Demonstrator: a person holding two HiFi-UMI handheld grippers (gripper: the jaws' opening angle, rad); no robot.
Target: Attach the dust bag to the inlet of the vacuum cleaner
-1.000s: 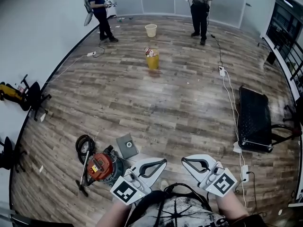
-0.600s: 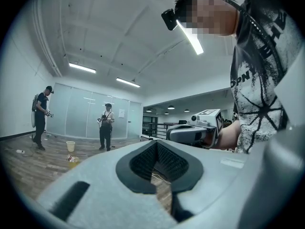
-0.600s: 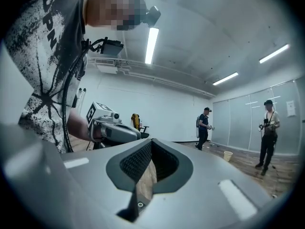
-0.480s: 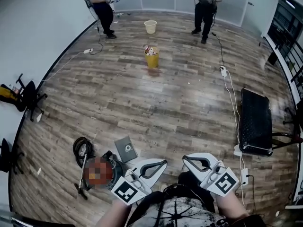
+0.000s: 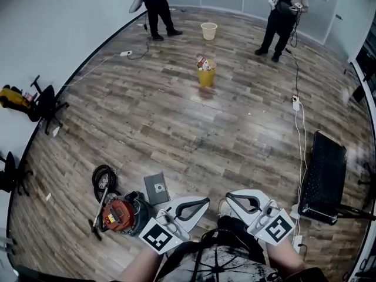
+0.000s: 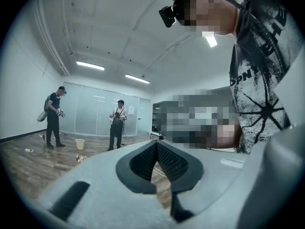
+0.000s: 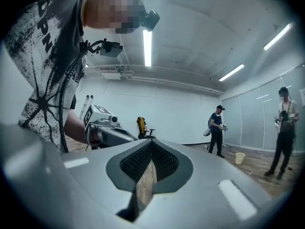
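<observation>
The vacuum cleaner (image 5: 119, 214), a red-topped drum with a coiled black hose (image 5: 104, 177), stands on the wooden floor at lower left in the head view. The dust bag (image 5: 157, 188), a flat grey square with a round hole, lies on the floor just beyond it. My left gripper (image 5: 205, 202) is held at waist height right of the vacuum, shut and empty. My right gripper (image 5: 230, 197) faces it, also shut and empty. In the left gripper view the left gripper (image 6: 155, 145) has its jaws closed together. The right gripper (image 7: 151, 145) in its own view looks the same.
A yellow bucket (image 5: 205, 74) with rubbish and a pale bucket (image 5: 208, 30) stand mid-floor. Two people (image 5: 155, 4) (image 5: 282, 10) stand at the far wall. A black case (image 5: 323, 175) lies at right, beside a white cable (image 5: 298, 113). Chairs (image 5: 44, 107) line the left wall.
The room has slid rightwards in the head view, and the vacuum sits slightly lower and further left. Both grippers keep their place before my body, still shut.
</observation>
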